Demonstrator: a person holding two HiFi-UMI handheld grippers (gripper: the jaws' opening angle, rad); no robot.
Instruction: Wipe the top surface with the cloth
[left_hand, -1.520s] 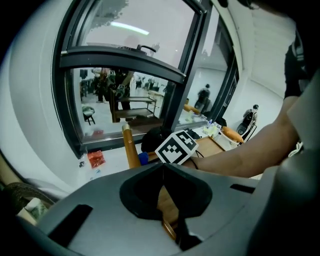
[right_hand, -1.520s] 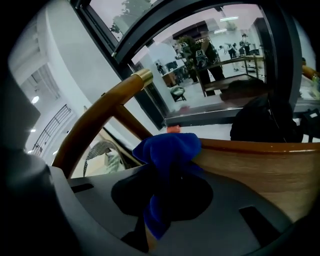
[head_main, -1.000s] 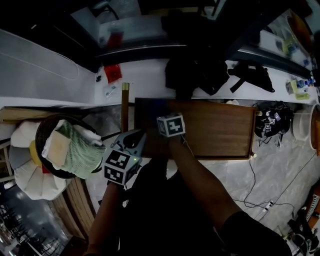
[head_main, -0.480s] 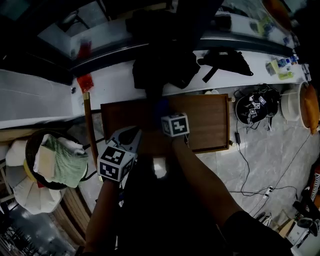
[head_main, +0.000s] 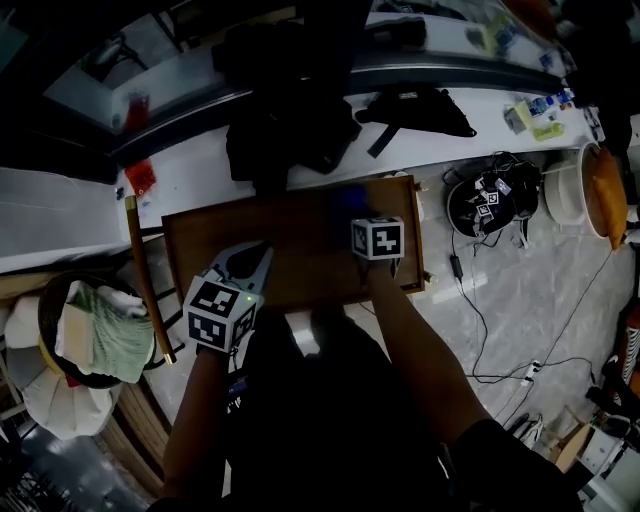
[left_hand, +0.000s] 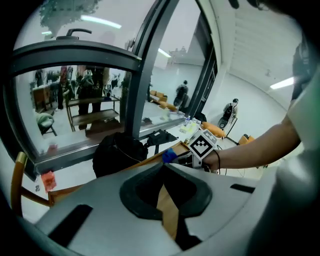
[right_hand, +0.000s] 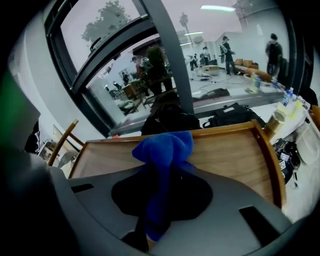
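The person's two arms reach forward over the near edge of the brown wooden worktop (head_main: 300, 255). The left arm (head_main: 195, 430) is bare and comes up to the worktop's near left corner. Its left hand-held gripper (head_main: 250, 260) points across the wood, and its jaws are pressed together at the tips with nothing between them. The right arm (head_main: 410, 360) is also bare, with a dark band on the wrist. It stretches farther over the worktop, toward its right side. The right hand-held gripper (right_hand: 161, 172) pinches a blue cloth (right_hand: 164, 147). The cloth bunches up past the jaw tips and sits over the wood near the middle of the worktop's far half.

The worktop is a flat board with a low raised rim around it. Behind the worktop runs a white ledge (head_main: 190, 170) below a big window with a dark frame (right_hand: 165, 55). A black backpack (head_main: 290, 130) stands on the ledge just behind the worktop, and a flat black bag (head_main: 415, 105) lies to its right. To the left of the worktop sits a dark basket (head_main: 55, 300) holding a green cloth (head_main: 115, 335). To the right of the worktop, a black round thing with small square markers (head_main: 490, 205) lies on the pale marble floor (head_main: 520, 310), with a thin cable (head_main: 470, 290) running from it. People can be seen in the window glass.
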